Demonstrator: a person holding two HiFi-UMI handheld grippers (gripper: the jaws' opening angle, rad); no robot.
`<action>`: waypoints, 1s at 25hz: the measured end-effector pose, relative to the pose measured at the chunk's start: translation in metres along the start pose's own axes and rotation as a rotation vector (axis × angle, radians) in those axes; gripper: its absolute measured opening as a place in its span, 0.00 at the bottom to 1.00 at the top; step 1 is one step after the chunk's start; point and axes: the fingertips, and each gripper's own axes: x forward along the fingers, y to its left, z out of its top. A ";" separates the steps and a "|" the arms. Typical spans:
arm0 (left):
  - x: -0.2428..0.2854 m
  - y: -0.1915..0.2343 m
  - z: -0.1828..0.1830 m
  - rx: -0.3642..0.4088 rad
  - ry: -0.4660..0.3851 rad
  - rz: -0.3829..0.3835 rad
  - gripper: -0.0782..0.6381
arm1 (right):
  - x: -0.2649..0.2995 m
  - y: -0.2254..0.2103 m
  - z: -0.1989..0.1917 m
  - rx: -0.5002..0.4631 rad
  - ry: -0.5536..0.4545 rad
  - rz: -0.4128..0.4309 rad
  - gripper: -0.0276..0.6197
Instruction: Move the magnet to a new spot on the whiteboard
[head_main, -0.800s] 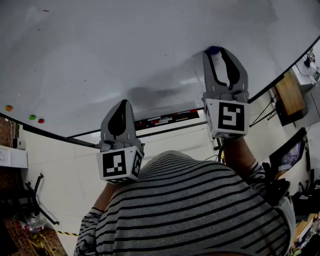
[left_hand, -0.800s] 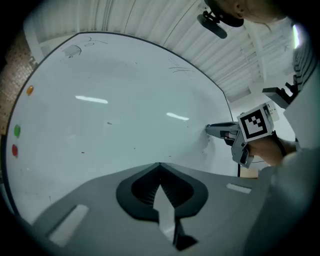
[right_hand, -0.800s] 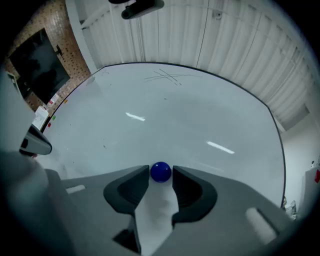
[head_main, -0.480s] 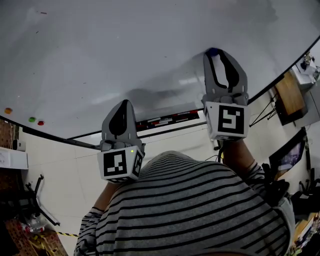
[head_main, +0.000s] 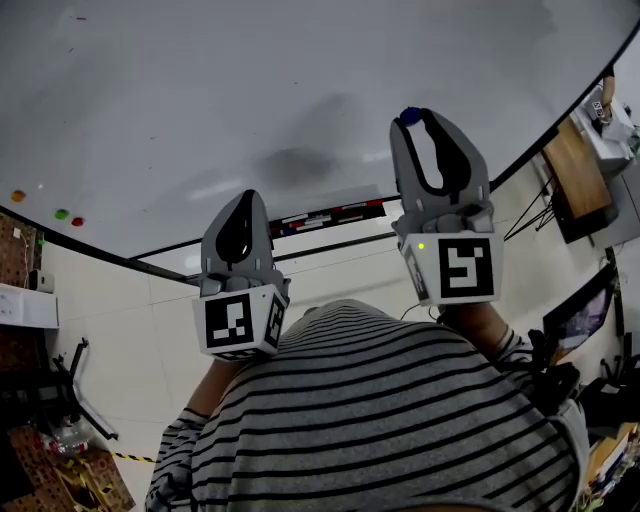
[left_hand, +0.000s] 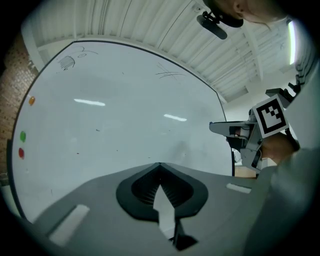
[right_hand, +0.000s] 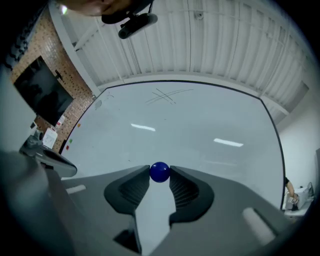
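Three small round dots, orange (head_main: 17, 196), green (head_main: 62, 213) and red (head_main: 78, 221), sit in a row at the far left. A narrow ledge (head_main: 330, 215) carries red and black pieces. Below lies a pale tiled floor (head_main: 140, 330), with a black stand (head_main: 80, 400) at its left and a wooden table (head_main: 570, 170) and a dark screen (head_main: 578, 312) at its right. A striped shirt (head_main: 380, 420) fills the foreground. Overhead runs a ribbed ceiling (right_hand: 210, 45).

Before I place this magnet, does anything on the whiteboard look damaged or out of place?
Nothing stands out. The right gripper grips the blue magnet squarely between its jaws, the left gripper is shut and empty, and the whiteboard shows only faint pen marks and three small coloured dots at its left edge.
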 end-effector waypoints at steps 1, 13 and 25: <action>-0.005 -0.008 0.000 0.002 0.000 0.000 0.13 | -0.010 0.001 0.000 0.015 0.004 0.012 0.23; -0.066 -0.096 0.007 0.044 -0.014 0.005 0.13 | -0.120 -0.018 -0.014 0.132 0.076 0.100 0.23; -0.127 -0.143 0.006 0.074 -0.033 0.046 0.13 | -0.191 -0.015 -0.018 0.171 0.099 0.146 0.23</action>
